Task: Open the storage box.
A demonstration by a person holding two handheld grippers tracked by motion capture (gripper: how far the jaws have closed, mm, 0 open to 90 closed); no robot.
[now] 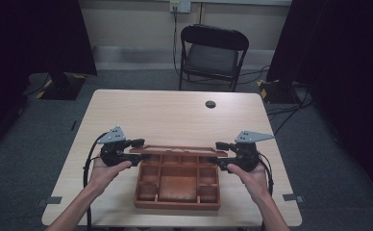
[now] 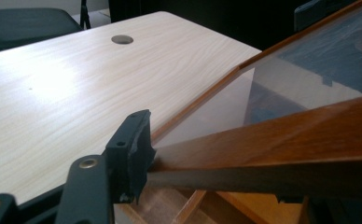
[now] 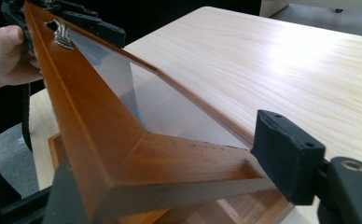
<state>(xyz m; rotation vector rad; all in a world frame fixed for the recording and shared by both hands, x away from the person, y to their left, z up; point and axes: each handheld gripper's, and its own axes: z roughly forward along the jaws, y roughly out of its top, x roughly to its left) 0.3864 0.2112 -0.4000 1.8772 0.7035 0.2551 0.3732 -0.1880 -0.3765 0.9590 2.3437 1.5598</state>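
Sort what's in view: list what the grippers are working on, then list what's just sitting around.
In the job:
wooden box with compartments
its glass-panelled lid, raised
left gripper, clamped on one lid corner
right gripper, clamped on the other corner

Just around:
table
folding chair
floor cables

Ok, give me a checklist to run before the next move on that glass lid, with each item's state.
1. Left gripper gripping the lid at its left end: ok, a jaw presses the wooden frame.
2. Right gripper gripping the right end: ok, frame corner sits between the jaws.
3. Lid lifted off the wooden box: ok, tilted open above the compartments.
4. Table behind the box free for the lid: ok.
5. Compartments' contents: cannot tell.
6. Hinges sound: cannot tell.
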